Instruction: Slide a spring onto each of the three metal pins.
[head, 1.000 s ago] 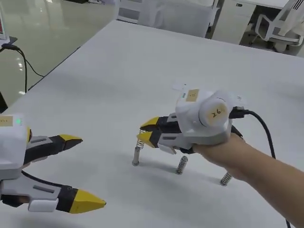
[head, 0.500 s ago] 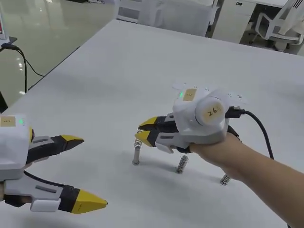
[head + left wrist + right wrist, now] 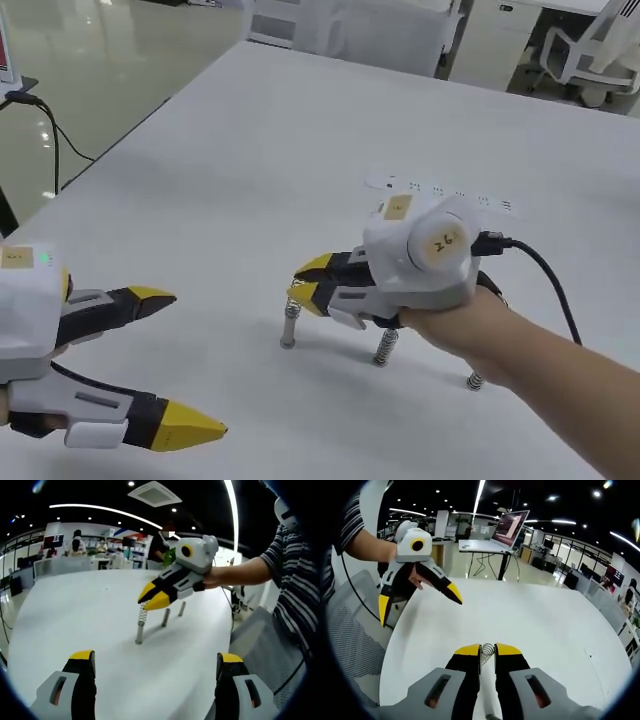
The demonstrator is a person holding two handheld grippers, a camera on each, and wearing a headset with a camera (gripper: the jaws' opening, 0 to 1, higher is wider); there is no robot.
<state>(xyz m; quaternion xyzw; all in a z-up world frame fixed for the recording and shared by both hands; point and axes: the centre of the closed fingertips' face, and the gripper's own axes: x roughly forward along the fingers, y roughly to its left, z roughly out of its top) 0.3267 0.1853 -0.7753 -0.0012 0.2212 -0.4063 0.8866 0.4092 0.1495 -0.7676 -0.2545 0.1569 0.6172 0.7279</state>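
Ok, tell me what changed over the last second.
The right gripper, shut on the spring, sank slightly and eased the spring a little down its pin. The left gripper stayed open and still. The two other springs did not move.

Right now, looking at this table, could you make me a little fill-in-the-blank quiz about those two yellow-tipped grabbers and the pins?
1. The right gripper is shut on a ____.
2. The left gripper has its jaws ____.
3. The number of metal pins standing on the white table is ____.

Missing words: spring; open; three.
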